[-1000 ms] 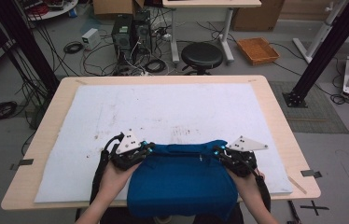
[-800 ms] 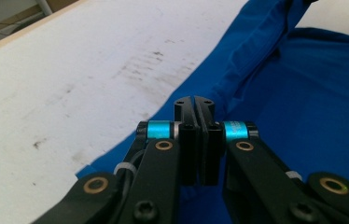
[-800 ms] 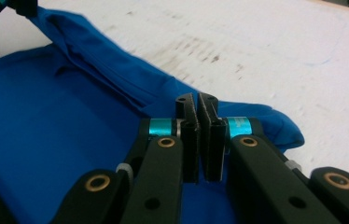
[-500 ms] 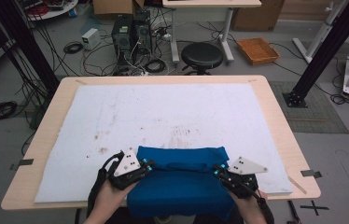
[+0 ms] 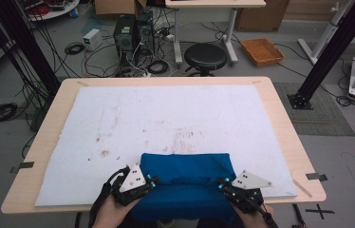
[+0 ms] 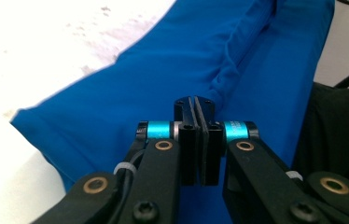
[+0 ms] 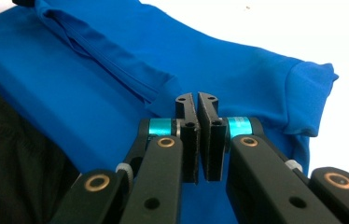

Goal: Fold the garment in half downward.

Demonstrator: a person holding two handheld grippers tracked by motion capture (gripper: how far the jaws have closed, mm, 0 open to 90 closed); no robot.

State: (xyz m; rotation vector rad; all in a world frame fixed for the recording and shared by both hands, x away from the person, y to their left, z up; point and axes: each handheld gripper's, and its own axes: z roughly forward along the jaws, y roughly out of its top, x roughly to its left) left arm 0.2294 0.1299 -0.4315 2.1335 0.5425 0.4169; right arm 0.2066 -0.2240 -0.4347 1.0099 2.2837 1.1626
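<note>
Stained white mat point(image 5: 166, 118) covers wooden table point(image 5: 284, 137); cables litter floor point(image 5: 95, 52).

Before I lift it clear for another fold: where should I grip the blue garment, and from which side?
Grip the blue garment at its two near corners, coming from the table's near edge, likely best. It lies widthwise and overhangs that edge, so the left gripper and right gripper, shut at those ends, can lift it evenly.

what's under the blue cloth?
The blue cloth lies on the white mat at the table's near edge and hangs over it. Anything beneath its folded layers is covered and cannot be seen.
</note>
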